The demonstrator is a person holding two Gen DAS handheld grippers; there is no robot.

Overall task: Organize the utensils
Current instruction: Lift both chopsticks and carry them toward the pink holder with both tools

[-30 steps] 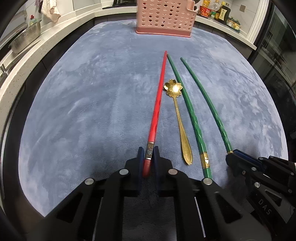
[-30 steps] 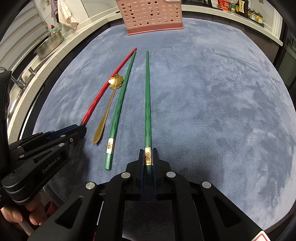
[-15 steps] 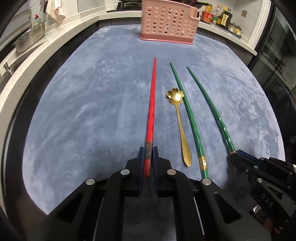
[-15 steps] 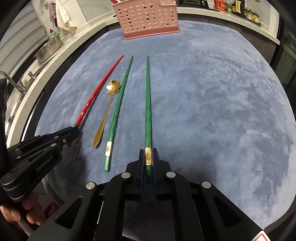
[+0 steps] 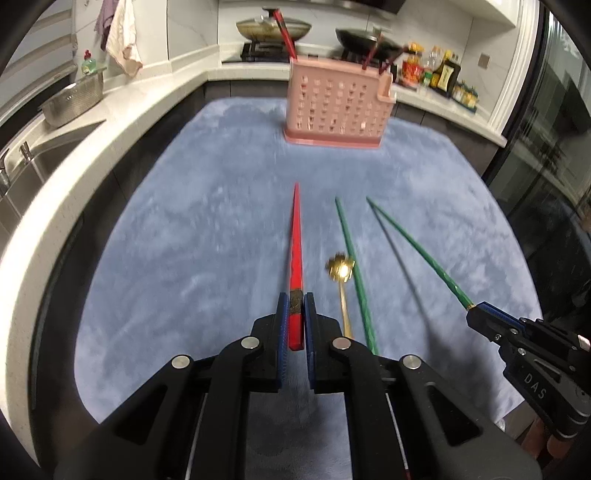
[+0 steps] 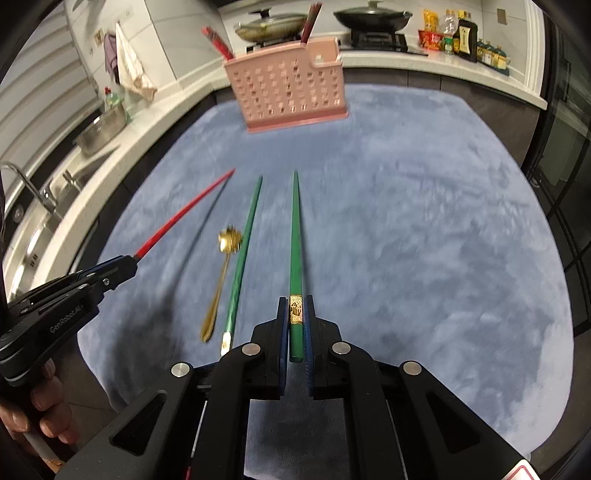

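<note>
My left gripper [image 5: 296, 300] is shut on a red chopstick [image 5: 295, 240] and holds it above the blue mat, tip pointing at the pink utensil basket [image 5: 338, 107]. My right gripper [image 6: 296, 303] is shut on a green chopstick [image 6: 295, 236], also lifted, its shadow on the mat. A second green chopstick [image 6: 243, 251] and a gold flower-headed spoon [image 6: 221, 273] lie on the mat between the two held sticks. The left gripper shows in the right wrist view [image 6: 122, 264], the right gripper in the left wrist view [image 5: 476, 314]. Red chopsticks stand in the basket [image 6: 291, 96].
The blue mat [image 5: 166, 258] covers the counter. A sink [image 5: 22, 177] and a steel colander [image 5: 70, 105] are at the left. Pans on a stove [image 5: 273, 29] and bottles [image 5: 443, 77] stand behind the basket. A dark glass door [image 5: 554, 147] is at the right.
Both grippers have lifted their chopsticks off the mat and tilted up, so the basket and kitchen behind now show. The spoon and second green chopstick stayed on the mat.
</note>
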